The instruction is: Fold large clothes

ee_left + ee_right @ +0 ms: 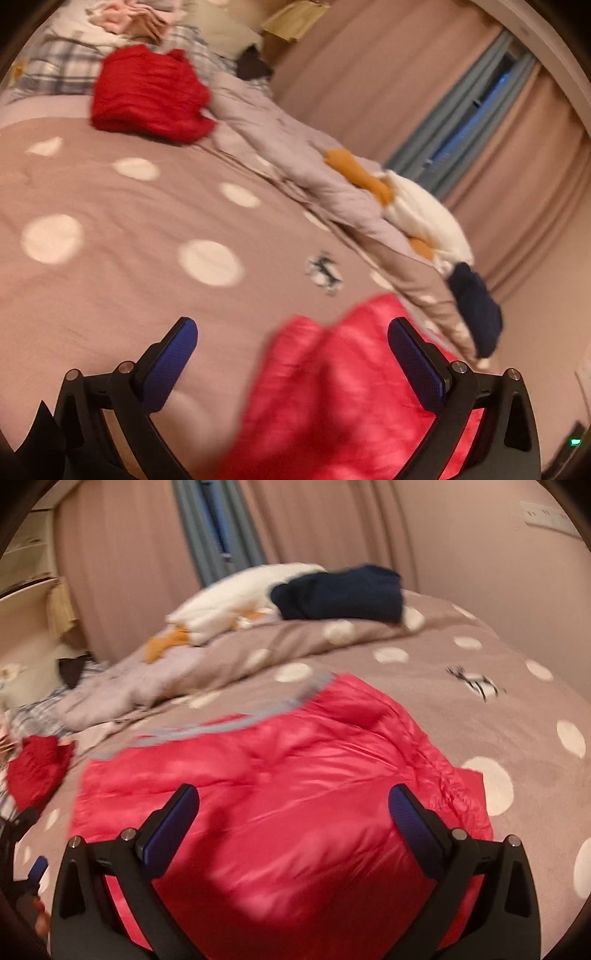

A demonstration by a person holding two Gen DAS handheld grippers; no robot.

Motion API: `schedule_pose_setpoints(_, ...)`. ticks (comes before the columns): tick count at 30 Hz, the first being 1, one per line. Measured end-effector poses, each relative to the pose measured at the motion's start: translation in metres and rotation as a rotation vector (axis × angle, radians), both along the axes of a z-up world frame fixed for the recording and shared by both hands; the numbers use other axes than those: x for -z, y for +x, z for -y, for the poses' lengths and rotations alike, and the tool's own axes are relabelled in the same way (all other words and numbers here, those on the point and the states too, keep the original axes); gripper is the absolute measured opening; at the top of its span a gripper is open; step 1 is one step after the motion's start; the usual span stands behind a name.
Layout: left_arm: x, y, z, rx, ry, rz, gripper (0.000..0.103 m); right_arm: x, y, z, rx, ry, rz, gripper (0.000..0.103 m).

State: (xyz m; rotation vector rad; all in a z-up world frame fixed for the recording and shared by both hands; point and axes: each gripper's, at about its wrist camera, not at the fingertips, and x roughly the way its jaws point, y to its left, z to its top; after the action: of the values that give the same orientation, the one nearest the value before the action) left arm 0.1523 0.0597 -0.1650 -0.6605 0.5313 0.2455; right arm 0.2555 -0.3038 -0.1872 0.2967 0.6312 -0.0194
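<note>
A bright pink-red puffer jacket (280,775) lies folded on the polka-dot bed cover (498,709), its grey lining edge toward the far side. It also shows blurred in the left wrist view (332,387). My right gripper (293,805) hovers over the jacket, open and empty. My left gripper (291,336) is open and empty, above the jacket's edge and the bed cover (110,229). A darker red folded garment (147,92) lies further up the bed, also seen in the right wrist view (37,771).
A rumpled lilac duvet (280,147) runs along the bed's far side, with a white and orange plush toy (417,214) and a dark navy folded garment (340,594) on it. Plaid pillows (62,66) and pink clothes (133,18) lie at the head. Curtains (129,572) hang behind.
</note>
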Motion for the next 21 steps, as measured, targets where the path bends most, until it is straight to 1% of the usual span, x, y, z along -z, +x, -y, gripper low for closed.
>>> schedule_pose_setpoints(2,0.008,-0.006,-0.012,-0.040,0.023,-0.055,0.102,-0.015,-0.014,-0.011,-0.043,-0.030,0.033,0.103)
schedule_pose_setpoints(3,0.018,-0.009,-0.020,-0.067,-0.005,-0.094,0.102,-0.020,-0.017,-0.017,-0.063,-0.050,0.034,0.103)
schedule_pose_setpoints(4,0.024,-0.010,-0.023,-0.064,-0.037,-0.111,0.102,-0.024,-0.020,-0.023,-0.079,-0.075,0.025,0.103)
schedule_pose_setpoints(5,0.034,-0.009,-0.026,-0.038,-0.090,-0.135,0.102,-0.027,-0.022,-0.028,-0.085,-0.098,0.008,0.103)
schedule_pose_setpoints(7,0.053,-0.004,-0.025,0.073,-0.222,-0.186,0.102,-0.030,-0.024,-0.033,-0.099,-0.110,-0.026,0.103)
schedule_pose_setpoints(8,0.059,-0.002,-0.021,0.145,-0.280,-0.195,0.102,-0.030,-0.025,-0.034,-0.114,-0.105,-0.050,0.103)
schedule_pose_setpoints(9,0.060,-0.002,-0.014,0.198,-0.296,-0.186,0.102,-0.031,-0.026,-0.033,-0.126,-0.099,-0.069,0.103)
schedule_pose_setpoints(11,0.057,-0.005,-0.001,0.253,-0.283,-0.158,0.102,-0.033,-0.028,-0.030,-0.128,-0.076,-0.088,0.103)
schedule_pose_setpoints(12,0.059,-0.004,0.008,0.314,-0.328,-0.142,0.102,-0.032,-0.028,-0.029,-0.118,-0.064,-0.100,0.103)
schedule_pose_setpoints(13,0.063,-0.001,0.015,0.371,-0.383,-0.144,0.102,-0.031,-0.027,-0.027,-0.103,-0.054,-0.125,0.103)
schedule_pose_setpoints(14,0.069,0.003,0.024,0.438,-0.447,-0.164,0.102,-0.028,-0.026,-0.026,-0.093,-0.044,-0.158,0.103)
schedule_pose_setpoints(15,0.072,0.007,0.031,0.457,-0.444,-0.194,0.102,-0.024,-0.024,-0.026,-0.094,-0.038,-0.191,0.103)
schedule_pose_setpoints(17,0.070,0.010,0.044,0.439,-0.358,-0.194,0.102,-0.014,-0.017,-0.028,-0.118,-0.048,-0.245,0.103)
schedule_pose_setpoints(18,0.073,0.013,0.048,0.432,-0.340,-0.189,0.102,-0.007,-0.012,-0.031,-0.132,-0.061,-0.283,0.103)
schedule_pose_setpoints(19,0.074,0.015,0.049,0.427,-0.345,-0.186,0.102,0.004,-0.005,-0.034,-0.152,-0.082,-0.339,0.103)
schedule_pose_setpoints(20,0.075,0.016,0.048,0.426,-0.369,-0.179,0.102,0.022,0.004,-0.039,-0.188,-0.109,-0.405,0.103)
schedule_pose_setpoints(21,0.077,0.019,0.047,0.441,-0.411,-0.167,0.102,0.037,0.010,-0.043,-0.212,-0.140,-0.427,0.103)
